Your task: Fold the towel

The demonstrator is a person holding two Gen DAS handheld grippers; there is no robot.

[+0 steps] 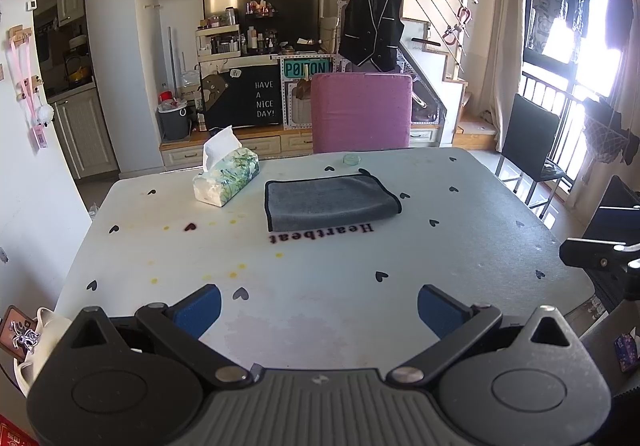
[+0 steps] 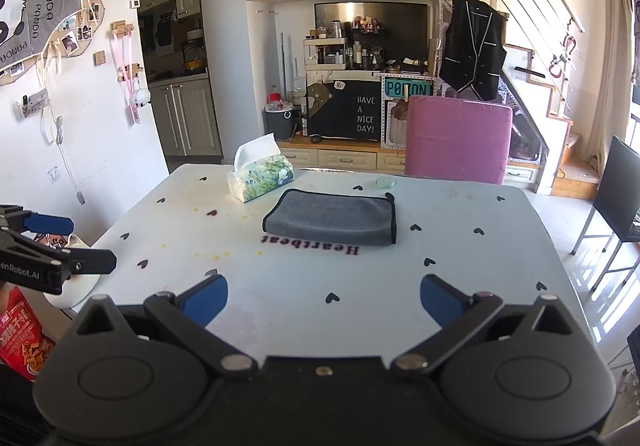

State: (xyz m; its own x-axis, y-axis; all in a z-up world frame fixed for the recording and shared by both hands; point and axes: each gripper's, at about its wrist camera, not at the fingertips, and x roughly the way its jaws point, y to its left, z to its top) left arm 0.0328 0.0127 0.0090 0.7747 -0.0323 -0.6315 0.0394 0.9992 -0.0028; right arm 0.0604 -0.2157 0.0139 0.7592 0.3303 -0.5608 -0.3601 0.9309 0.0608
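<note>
A grey towel (image 1: 330, 201) with black edging lies folded flat on the white table (image 1: 320, 278), past the word "Heartbeat". It also shows in the right wrist view (image 2: 334, 221). My left gripper (image 1: 319, 308) is open and empty, held above the table's near part, well short of the towel. My right gripper (image 2: 323, 300) is open and empty too, at the near edge, well short of the towel. The left gripper's side shows at the left of the right wrist view (image 2: 60, 246), and the right gripper shows at the right edge of the left wrist view (image 1: 600, 254).
A tissue box (image 1: 226, 179) stands left of the towel. A small clear dish (image 1: 352, 159) sits behind the towel. A pink chair (image 1: 362, 111) stands at the table's far side and a black chair (image 1: 528, 141) to the right. A red snack bag (image 2: 22, 330) lies at near left.
</note>
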